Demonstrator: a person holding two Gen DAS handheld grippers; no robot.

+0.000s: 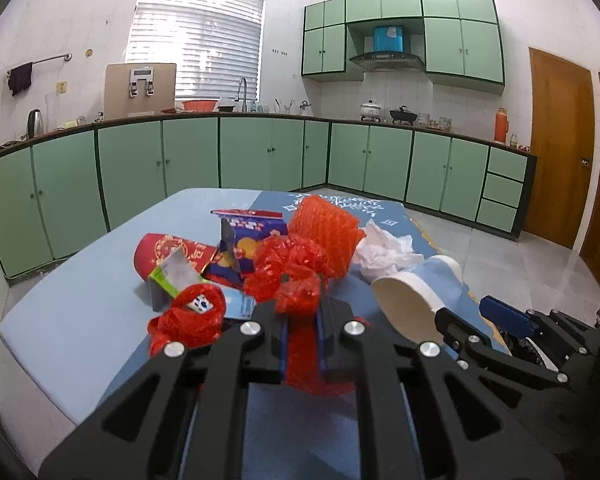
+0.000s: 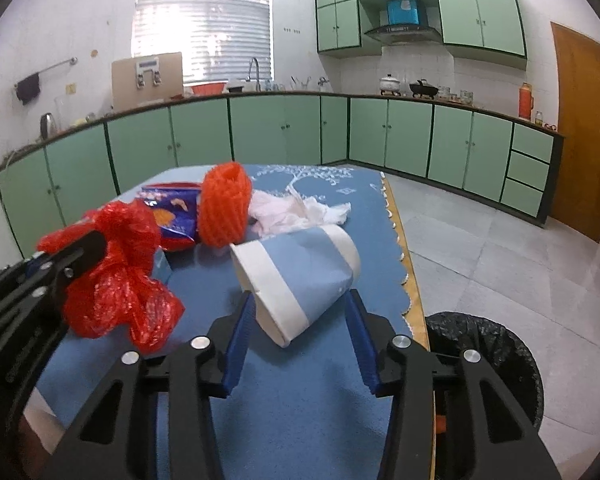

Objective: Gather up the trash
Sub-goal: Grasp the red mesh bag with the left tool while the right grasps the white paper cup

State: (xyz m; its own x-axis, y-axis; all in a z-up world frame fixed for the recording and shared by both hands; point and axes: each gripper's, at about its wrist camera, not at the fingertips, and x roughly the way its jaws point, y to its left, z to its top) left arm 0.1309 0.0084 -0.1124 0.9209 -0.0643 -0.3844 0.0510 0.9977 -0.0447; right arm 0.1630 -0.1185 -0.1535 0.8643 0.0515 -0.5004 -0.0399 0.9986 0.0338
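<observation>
- Left wrist view, lower centre: the left gripper (image 1: pixel 302 322) is clenched on a crumpled red plastic bag (image 1: pixel 296 280), which bunches out above and below its blue pads.
- Right wrist view, lower centre: the right gripper (image 2: pixel 300 340) is released, its jaws standing wide on either side of a tipped-over blue-and-white paper cup (image 2: pixel 300 276); whether the pads touch the cup I cannot tell.
- Most of the trash lies on the blue table (image 1: pixel 68 316), mid-frame in the left view: a red paper cup (image 1: pixel 168 254), a green-edged carton (image 1: pixel 172 280), a second red bag (image 1: pixel 188 320), a blue snack packet (image 1: pixel 248 240), an orange foam net (image 1: pixel 326 232) and white tissue (image 1: pixel 384 250).
- At the lower right of the right wrist view stands a bin with a black liner (image 2: pixel 488 364), beside the table edge; its contents are not visible.
- My judgement: collection is at an early stage. One bag is in hand but not binned, the paper cup looks to be next, and the rest waits untouched.
</observation>
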